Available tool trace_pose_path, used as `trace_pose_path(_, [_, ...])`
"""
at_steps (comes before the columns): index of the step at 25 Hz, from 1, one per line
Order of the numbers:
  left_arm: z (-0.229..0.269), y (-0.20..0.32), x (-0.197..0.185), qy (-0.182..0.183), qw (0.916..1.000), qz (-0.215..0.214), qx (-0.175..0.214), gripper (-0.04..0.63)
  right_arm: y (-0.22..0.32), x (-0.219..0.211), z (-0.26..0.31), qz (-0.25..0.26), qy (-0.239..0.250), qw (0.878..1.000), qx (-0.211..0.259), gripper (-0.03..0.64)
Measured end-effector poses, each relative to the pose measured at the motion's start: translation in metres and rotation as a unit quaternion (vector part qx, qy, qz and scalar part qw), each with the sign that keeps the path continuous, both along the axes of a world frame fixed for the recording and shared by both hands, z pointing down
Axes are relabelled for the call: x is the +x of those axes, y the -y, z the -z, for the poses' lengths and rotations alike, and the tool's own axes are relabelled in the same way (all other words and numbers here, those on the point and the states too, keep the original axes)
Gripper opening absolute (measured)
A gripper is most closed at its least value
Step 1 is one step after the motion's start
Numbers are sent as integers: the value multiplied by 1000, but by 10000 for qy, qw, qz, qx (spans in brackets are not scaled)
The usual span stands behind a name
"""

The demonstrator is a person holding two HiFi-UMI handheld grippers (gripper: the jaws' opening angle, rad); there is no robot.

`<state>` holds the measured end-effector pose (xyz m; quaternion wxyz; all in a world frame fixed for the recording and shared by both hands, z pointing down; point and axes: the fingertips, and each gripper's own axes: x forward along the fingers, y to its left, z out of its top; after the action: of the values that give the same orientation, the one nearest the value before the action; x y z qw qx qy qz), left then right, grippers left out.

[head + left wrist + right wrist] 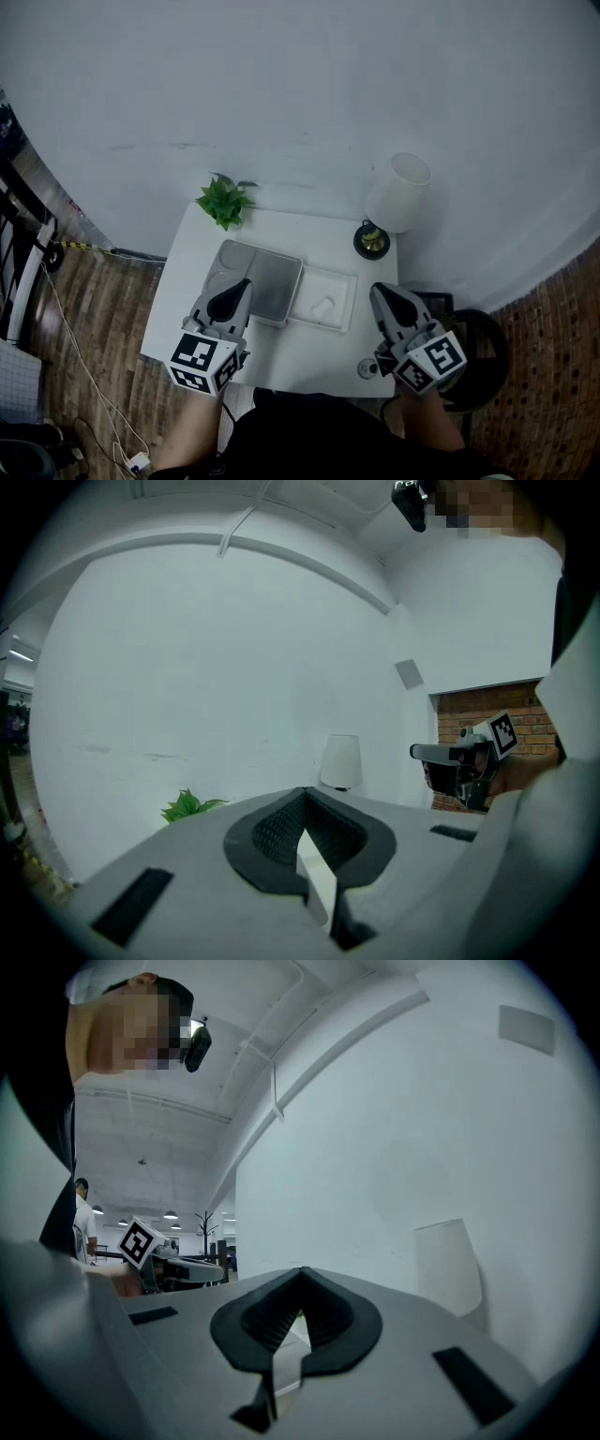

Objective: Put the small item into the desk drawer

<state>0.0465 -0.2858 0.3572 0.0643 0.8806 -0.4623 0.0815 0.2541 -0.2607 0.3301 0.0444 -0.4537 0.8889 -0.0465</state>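
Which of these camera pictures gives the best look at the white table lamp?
The head view. It shows the whole lamp, shade and dark base, standing at the far right corner of the desk. The left gripper view catches the lamp small and distant. The right gripper view shows only its shade, the foot out of sight.

- Small pale item [322,307] in tray [349,281], mid desk [183,291]: too small to ID.
- Round thing [364,368] at desk's front right corner: half hidden by right gripper [381,294], can't tell what it is.
- Desk's front edge: covered by person's body [309,441].
- Dark stool [483,347] right of desk: partly behind right gripper.
- Plant [187,806] at back of desk: base hidden in left gripper view.
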Motion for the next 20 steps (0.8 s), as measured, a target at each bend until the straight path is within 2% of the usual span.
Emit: trace_pose_path(20, [-10,2,-13,-32,9995,191,-256,9,5,-8,5,218,-71,9997,-1,-2])
